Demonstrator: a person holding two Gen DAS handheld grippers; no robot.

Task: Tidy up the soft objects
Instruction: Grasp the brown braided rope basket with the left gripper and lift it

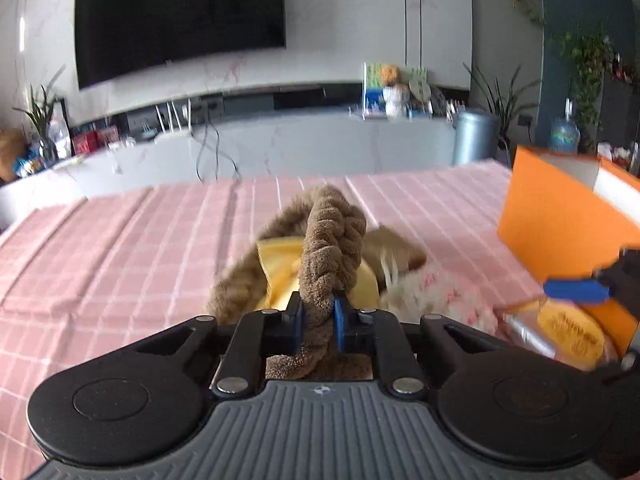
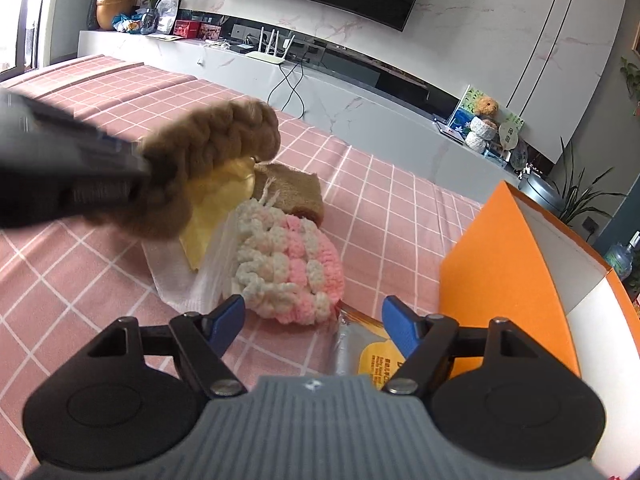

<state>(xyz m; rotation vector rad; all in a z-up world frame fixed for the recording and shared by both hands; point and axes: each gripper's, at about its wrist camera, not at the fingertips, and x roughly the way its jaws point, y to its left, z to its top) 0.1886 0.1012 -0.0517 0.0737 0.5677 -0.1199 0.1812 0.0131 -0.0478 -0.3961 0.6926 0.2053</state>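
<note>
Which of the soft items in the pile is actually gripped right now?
The brown braided plush piece: the left gripper is shut on it. The pink-and-white crochet piece lies free ahead of the open right gripper.

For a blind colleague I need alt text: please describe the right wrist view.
The right gripper hangs open over a pink-and-white crocheted piece on a pink checked tablecloth. At left, the left gripper is clamped on a brown braided plush above a yellow cloth. An orange box stands at right.
</note>
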